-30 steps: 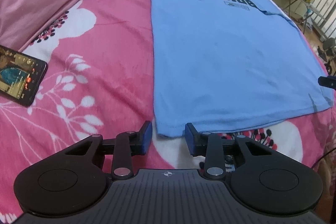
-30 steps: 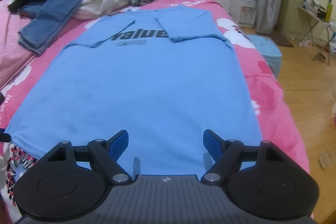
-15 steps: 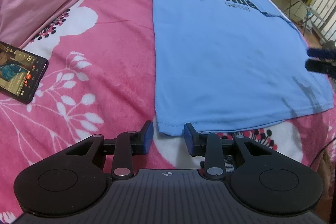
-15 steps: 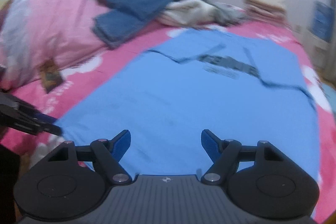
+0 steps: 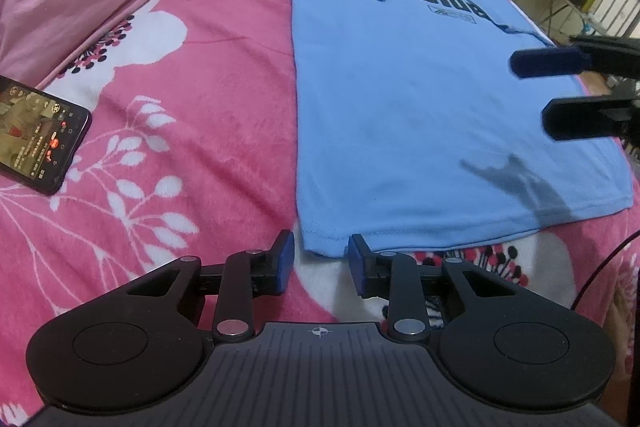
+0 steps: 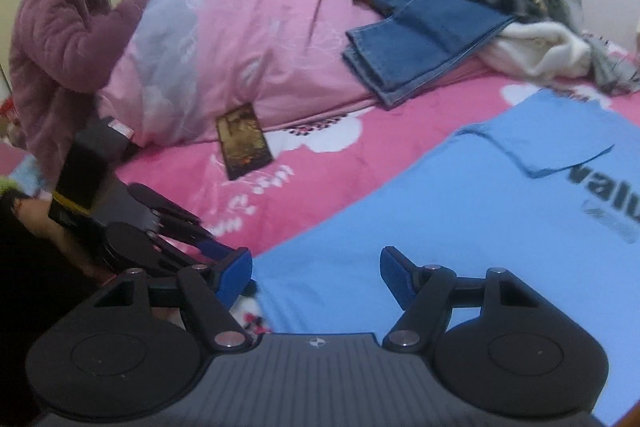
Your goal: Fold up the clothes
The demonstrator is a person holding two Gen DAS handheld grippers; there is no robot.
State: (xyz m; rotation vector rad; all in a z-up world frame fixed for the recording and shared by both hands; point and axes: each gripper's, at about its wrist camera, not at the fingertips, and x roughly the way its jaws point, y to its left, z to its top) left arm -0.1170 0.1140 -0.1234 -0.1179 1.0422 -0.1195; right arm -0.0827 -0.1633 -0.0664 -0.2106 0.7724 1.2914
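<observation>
Shirt laid out, sleeves in, main folds not yet made.

The fuzzy pink bed [image 5: 208,99] carries my thin blue T-shirt [image 5: 400,107], flat, both sleeves apparently tucked. My left gripper [image 5: 321,261] jaws are closing around its stitched hem corner, not yet pinching; my right gripper [image 6: 316,273] jaws, spread and empty, are narrowing above it.

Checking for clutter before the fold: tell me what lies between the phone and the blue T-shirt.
Nothing: only bare pink floral bedspread lies between the phone and the blue T-shirt, as the left wrist view shows.
</observation>
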